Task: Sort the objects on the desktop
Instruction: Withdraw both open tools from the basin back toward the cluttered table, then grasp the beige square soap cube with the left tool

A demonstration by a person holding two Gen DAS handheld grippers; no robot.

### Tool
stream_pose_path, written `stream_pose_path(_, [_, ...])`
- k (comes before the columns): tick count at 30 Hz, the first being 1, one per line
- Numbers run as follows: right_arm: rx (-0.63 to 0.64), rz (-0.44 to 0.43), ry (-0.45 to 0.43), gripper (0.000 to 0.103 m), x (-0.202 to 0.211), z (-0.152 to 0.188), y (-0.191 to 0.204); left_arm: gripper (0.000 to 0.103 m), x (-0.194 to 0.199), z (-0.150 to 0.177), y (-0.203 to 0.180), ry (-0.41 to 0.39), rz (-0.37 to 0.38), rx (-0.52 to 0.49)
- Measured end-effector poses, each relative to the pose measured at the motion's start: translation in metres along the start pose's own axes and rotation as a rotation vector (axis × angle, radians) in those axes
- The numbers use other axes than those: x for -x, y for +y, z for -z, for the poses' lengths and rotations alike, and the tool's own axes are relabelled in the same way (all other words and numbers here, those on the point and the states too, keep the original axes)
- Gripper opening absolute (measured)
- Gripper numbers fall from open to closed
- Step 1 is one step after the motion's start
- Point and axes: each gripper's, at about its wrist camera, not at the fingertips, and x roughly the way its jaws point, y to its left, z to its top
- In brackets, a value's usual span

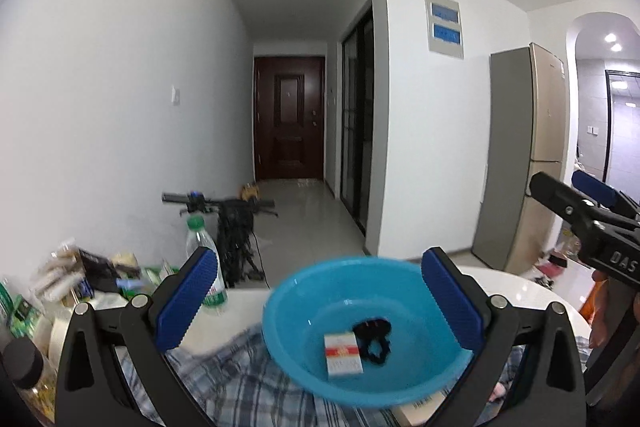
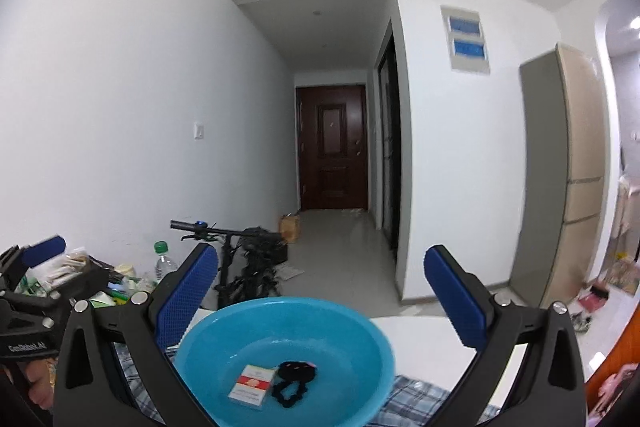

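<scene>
A blue plastic basin [image 1: 304, 307] [image 2: 224, 331] stands on the white table. Inside it lie a white and red cigarette pack [image 1: 343, 354] [image 2: 252, 386] and a black hair tie [image 1: 374, 341] [image 2: 294, 381] side by side. My left gripper [image 1: 320, 301] is open above the basin's near side, nothing between its blue pads. My right gripper [image 2: 322, 303] is open too, raised over the basin with nothing in it. Each gripper shows in the other's view: the right gripper's fingers [image 1: 572, 195] at the right edge, the left gripper's fingers [image 2: 40, 251] at the left edge.
A plaid cloth [image 1: 240, 379] [image 2: 416, 399] lies under the basin. A green-capped water bottle [image 1: 202, 259] [image 2: 164, 263] and a clutter of boxes and packets [image 1: 92, 275] [image 2: 80, 275] fill the table's left side. A book [image 1: 420, 409] lies under the basin's near edge. Beyond stands a scooter [image 1: 232, 223].
</scene>
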Motion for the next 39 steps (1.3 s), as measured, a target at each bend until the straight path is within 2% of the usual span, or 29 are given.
stream_pose_path(4, [0.026,-0.033,0.038,0.103,0.009,0.007,0.007,0.103,0.008,0.009,0.003,0.012,0.013,0.038])
stream_pose_path(9, [0.073,-0.030,0.106,0.103,0.016,0.031,0.012,0.103,0.018,0.024,-0.004,0.035,0.004,-0.007])
stream_pose_path(15, [0.020,-0.055,0.198,0.103,0.024,0.071,0.004,0.103,0.008,0.051,-0.008,0.092,0.023,-0.036])
stream_pose_path(23, [-0.041,-0.054,0.302,0.103,0.036,0.117,-0.006,0.103,-0.010,0.101,-0.001,0.259,0.037,0.017])
stream_pose_path(29, [-0.086,-0.069,0.411,0.103,0.039,0.154,-0.013,0.103,-0.010,0.132,-0.004,0.343,0.033,-0.001])
stream_pose_path(34, [-0.119,-0.085,0.473,0.103,0.038,0.179,-0.019,0.103,-0.022,0.170,0.007,0.428,0.068,0.087])
stream_pose_path(39, [-0.099,-0.080,0.519,0.103,0.039,0.193,-0.019,0.103,-0.028,0.200,0.001,0.485,0.063,-0.005])
